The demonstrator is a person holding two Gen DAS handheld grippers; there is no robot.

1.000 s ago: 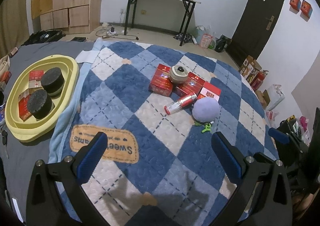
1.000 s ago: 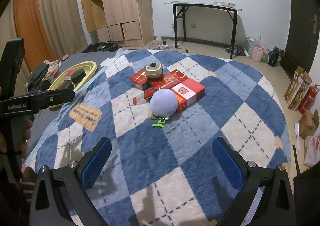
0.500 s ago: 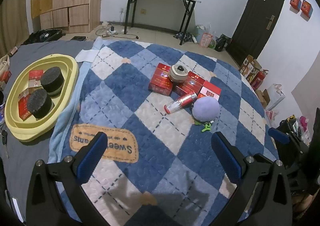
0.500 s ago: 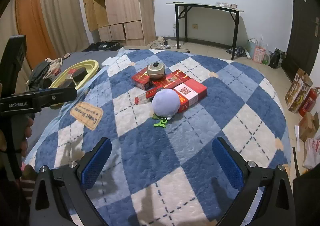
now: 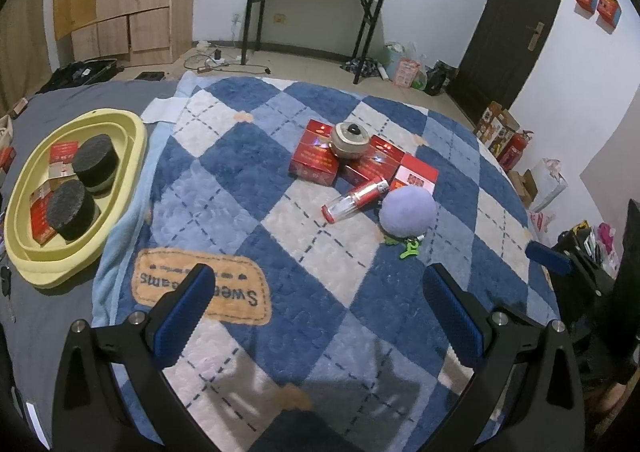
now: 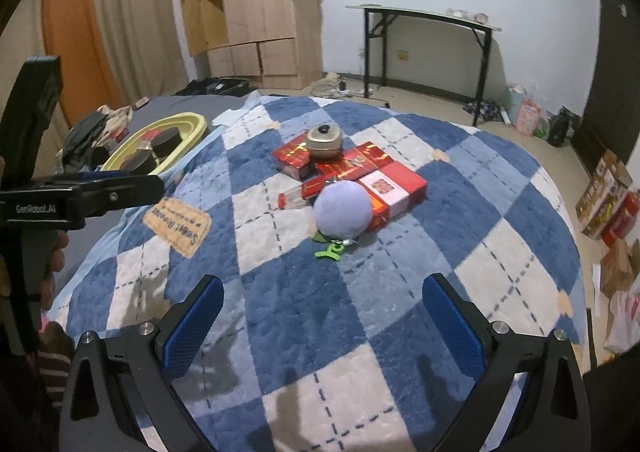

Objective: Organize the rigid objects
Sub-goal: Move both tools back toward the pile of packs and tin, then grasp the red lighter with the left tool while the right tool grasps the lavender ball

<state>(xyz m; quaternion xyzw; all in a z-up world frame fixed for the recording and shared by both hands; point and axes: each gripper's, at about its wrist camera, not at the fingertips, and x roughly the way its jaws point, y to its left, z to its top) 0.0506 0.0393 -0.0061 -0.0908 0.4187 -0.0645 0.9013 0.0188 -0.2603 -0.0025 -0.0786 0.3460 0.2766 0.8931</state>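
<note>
Fingers of the left gripper point(image 5: 316, 308) stood spread and empty, the yellow tray point(image 5: 132, 155) leftward; the right gripper point(image 6: 322, 316), likewise agape, best approached the red boxes point(image 6: 384, 181) low, skirting the plush ball point(image 6: 342, 207).

Even, fairly dim indoor light from overhead; both views are sharp. Soft grey shadows fall on the blanket point(image 5: 248, 187) near the bottom edge. Strong fisheye bending curves the walls, with black vignetted corners.
</note>
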